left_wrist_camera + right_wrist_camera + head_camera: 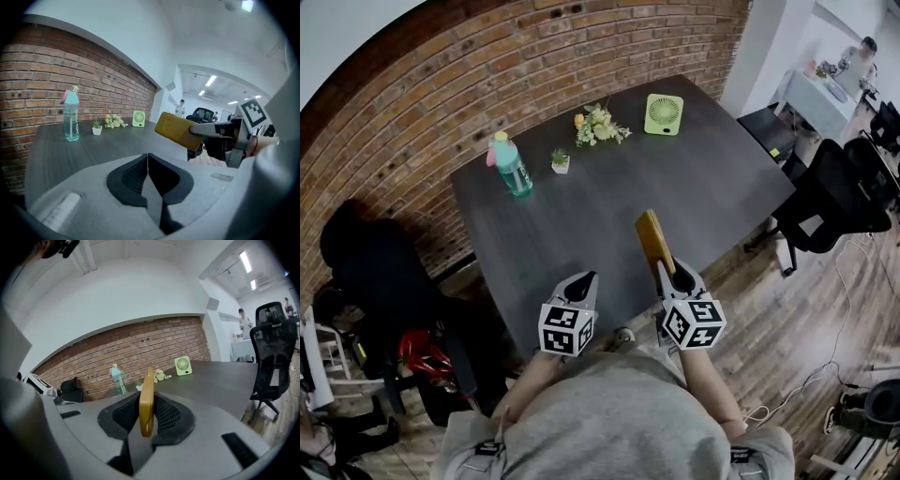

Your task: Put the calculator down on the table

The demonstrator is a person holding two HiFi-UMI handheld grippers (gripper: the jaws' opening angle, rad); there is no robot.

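Note:
The calculator [653, 239] is a flat mustard-yellow slab, held on edge above the near edge of the dark table [609, 197]. My right gripper [673, 272] is shut on its lower end; in the right gripper view the calculator [146, 399] stands upright between the black pads. From the left gripper view the calculator [177, 130] juts out to the left of the right gripper [206, 132]. My left gripper [584, 284] hovers at the table's near edge, left of the right one. Its pads [136, 176] meet with nothing between them.
On the table's far side stand a teal bottle [511, 165], a small potted plant [560, 160], a bunch of flowers [598, 125] and a green fan [663, 114]. A black office chair [834, 192] sits right of the table. A brick wall runs behind it.

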